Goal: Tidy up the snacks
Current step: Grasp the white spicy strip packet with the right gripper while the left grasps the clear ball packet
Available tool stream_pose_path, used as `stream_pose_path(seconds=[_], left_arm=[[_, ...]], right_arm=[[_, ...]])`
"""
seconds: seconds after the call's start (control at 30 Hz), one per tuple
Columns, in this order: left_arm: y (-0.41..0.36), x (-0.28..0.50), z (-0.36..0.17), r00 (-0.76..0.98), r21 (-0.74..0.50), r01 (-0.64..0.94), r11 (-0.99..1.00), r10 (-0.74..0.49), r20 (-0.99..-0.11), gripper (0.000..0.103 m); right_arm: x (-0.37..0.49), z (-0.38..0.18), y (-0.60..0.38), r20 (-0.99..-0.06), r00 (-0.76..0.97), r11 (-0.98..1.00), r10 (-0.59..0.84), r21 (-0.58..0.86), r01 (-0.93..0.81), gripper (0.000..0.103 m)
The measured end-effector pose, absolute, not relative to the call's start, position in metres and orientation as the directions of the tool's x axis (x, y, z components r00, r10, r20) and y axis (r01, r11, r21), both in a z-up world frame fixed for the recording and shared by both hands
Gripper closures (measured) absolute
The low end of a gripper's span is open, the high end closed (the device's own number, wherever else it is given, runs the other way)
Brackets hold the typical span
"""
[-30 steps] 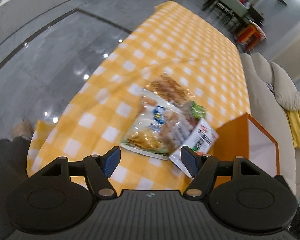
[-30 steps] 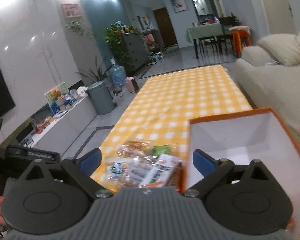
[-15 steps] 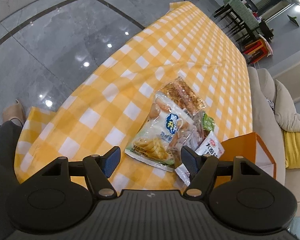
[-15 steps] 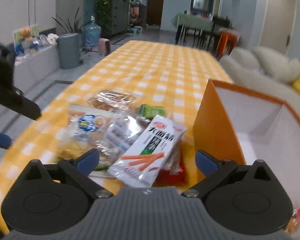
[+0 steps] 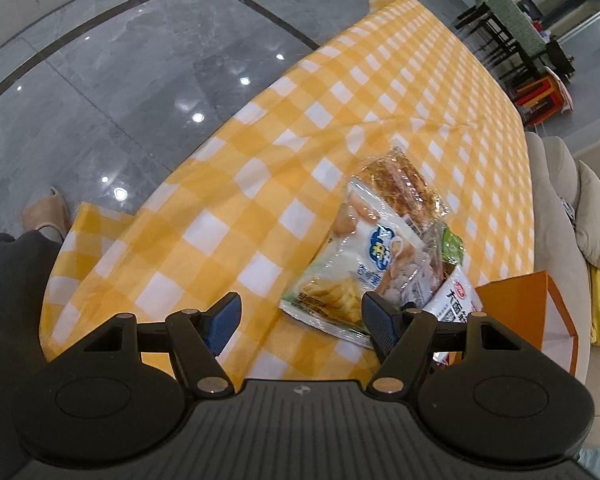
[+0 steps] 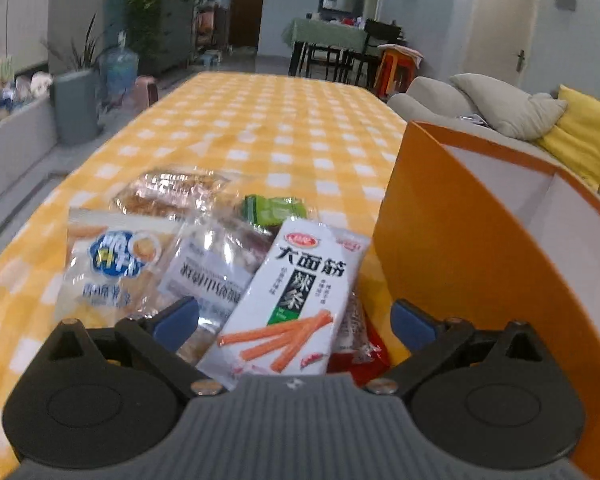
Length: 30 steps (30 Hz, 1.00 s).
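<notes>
Both claws wide open over the snack pile, gripping nothing

Left view: left claw [image 5: 300,322] hovers tilted down over the tabletop [image 5: 228,216] edge, snacks [image 5: 376,256] just ahead toward its right finger, orange box [image 5: 540,312] beside them. Right view: right claw [image 6: 296,320] held low and level, white packet [image 6: 296,300] between its spread fingers, box [image 6: 460,256] on the right

A long table [image 6: 284,128] under a yellow-and-white checked cloth [image 5: 260,200] carries everything. At its near end lies a heap of overlapping snack packets [image 6: 220,256]. Just to their right, an orange box [image 6: 452,240] with a white inside stands on the cloth.
</notes>
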<state>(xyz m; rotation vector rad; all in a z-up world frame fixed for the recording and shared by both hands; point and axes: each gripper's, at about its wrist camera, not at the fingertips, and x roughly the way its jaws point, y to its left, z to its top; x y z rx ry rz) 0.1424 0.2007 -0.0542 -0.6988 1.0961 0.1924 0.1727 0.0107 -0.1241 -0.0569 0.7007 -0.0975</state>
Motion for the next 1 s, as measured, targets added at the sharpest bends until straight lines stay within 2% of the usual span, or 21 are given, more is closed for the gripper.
stream_pose_path(seconds=[0.07,0.13,0.2,0.47,0.63,0.77,1.0], left_arm=[[0.201,0.144,-0.057,0.455,-0.421,-0.477,0.771,-0.194,-0.869,0.022],[0.2,0.145,-0.059,0.446,-0.42,-0.481,0.77,-0.197,-0.873,0.022],[0.197,0.147,-0.06,0.439,-0.412,-0.477,0.777,-0.196,-0.877,0.022],[0.18,0.15,-0.057,0.424,-0.38,-0.431,0.818,-0.188,-0.886,0.022],[0.177,0.149,-0.057,0.409,-0.366,-0.439,0.821,-0.18,-0.895,0.022],[0.172,0.15,-0.053,0.408,-0.358,-0.429,0.829,-0.176,-0.896,0.022],[0.158,0.155,-0.048,0.45,-0.469,-0.338,0.816,-0.298,-0.842,0.023]], right_arm=[[0.175,-0.126,0.011,-0.637,0.763,0.994,-0.111,-0.086,0.073,0.005],[0.173,-0.126,0.006,-0.645,0.759,0.996,-0.086,-0.043,0.076,0.011],[0.173,-0.128,0.0,-0.655,0.753,0.997,-0.066,-0.005,0.083,0.035],[0.167,-0.127,-0.005,-0.653,0.754,0.997,-0.077,-0.051,0.058,0.054],[0.163,-0.124,-0.016,-0.651,0.759,0.999,-0.03,0.004,0.043,0.055],[0.153,-0.111,-0.02,-0.612,0.791,0.998,0.028,0.06,0.01,0.056],[0.147,-0.074,-0.021,-0.556,0.829,0.996,0.065,0.08,-0.025,0.056]])
